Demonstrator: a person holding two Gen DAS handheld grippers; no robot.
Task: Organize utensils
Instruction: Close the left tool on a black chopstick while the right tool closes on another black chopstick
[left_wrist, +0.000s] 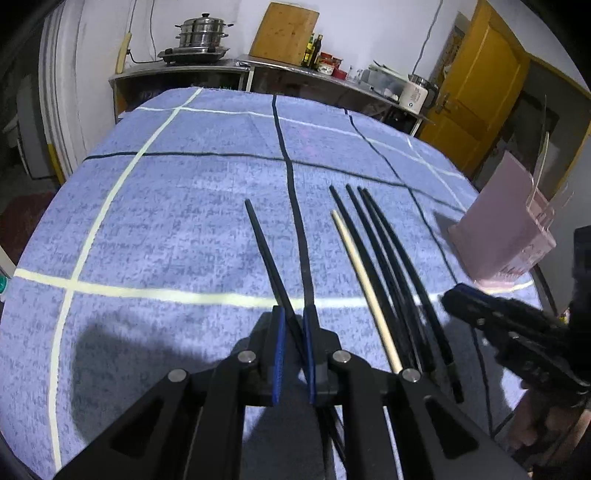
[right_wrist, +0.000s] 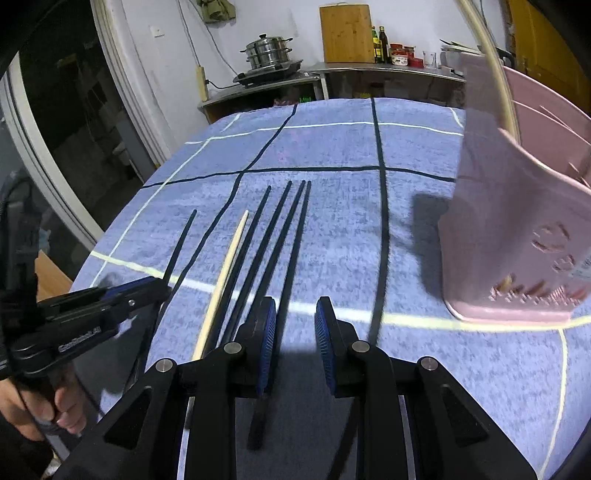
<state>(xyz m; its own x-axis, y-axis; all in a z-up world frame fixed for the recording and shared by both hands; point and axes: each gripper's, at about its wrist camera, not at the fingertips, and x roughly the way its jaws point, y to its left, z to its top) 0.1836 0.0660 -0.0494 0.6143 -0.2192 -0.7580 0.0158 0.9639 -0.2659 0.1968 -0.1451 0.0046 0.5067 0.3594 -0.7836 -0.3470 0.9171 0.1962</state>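
My left gripper (left_wrist: 293, 319) is shut on the near end of a single black chopstick (left_wrist: 266, 251), which points away over the blue cloth. To its right lie a cream chopstick (left_wrist: 364, 284) and several black chopsticks (left_wrist: 388, 266), side by side. My right gripper (right_wrist: 295, 310) is open just above the near ends of those black chopsticks (right_wrist: 273, 240); the rightmost one passes under its left pad (right_wrist: 267, 339), untouched. In the right wrist view the left gripper (right_wrist: 147, 290) holds its chopstick (right_wrist: 181, 247) at the left. A pink utensil holder (right_wrist: 517, 240) stands at the right.
The table wears a blue cloth (left_wrist: 166, 221) with white and dark lines. A cream chopstick (right_wrist: 493, 59) stands in the pink holder (left_wrist: 498, 229). A hand (right_wrist: 40, 410) grips the left tool. Behind the table is a counter with a steamer pot (left_wrist: 201, 33) and a cutting board (left_wrist: 284, 31).
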